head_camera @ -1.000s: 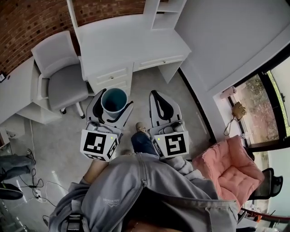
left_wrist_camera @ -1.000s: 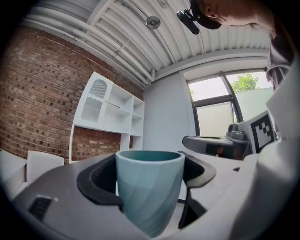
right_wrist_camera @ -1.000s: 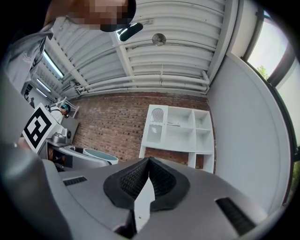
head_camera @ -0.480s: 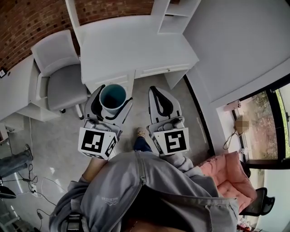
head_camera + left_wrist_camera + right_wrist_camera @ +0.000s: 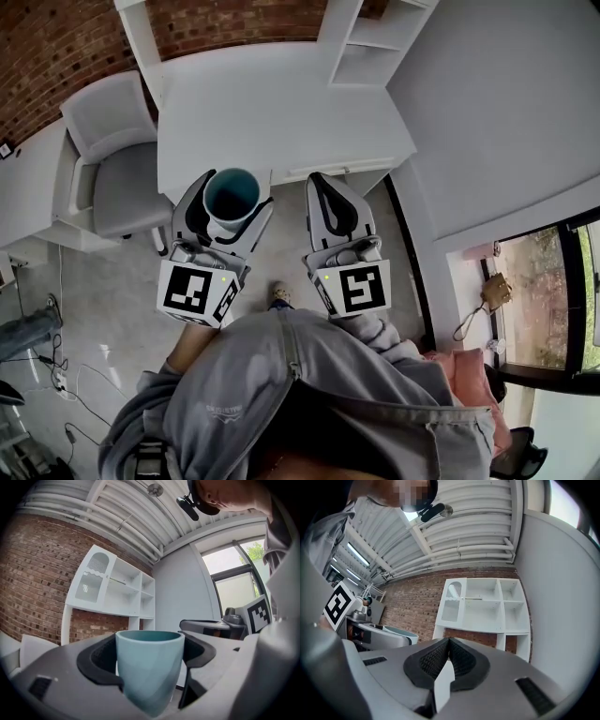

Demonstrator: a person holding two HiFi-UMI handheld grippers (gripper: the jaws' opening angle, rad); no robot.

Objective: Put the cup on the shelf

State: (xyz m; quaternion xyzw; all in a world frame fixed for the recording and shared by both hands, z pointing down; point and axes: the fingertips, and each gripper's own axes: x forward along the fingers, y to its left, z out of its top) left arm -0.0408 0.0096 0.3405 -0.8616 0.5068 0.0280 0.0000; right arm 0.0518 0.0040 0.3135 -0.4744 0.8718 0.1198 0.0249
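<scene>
Fingers of left gripper clamp teal cup upright, mouth up; right gripper fingers pressed together, empty.

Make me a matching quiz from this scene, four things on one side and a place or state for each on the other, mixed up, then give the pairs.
1 cup
2 right claw
3 chair
4 shelf

A shut, empty
B white, by the brick wall
C teal, in the left claw
D grey, beside the desk

Pairs: 1-C, 2-A, 3-D, 4-B
</scene>
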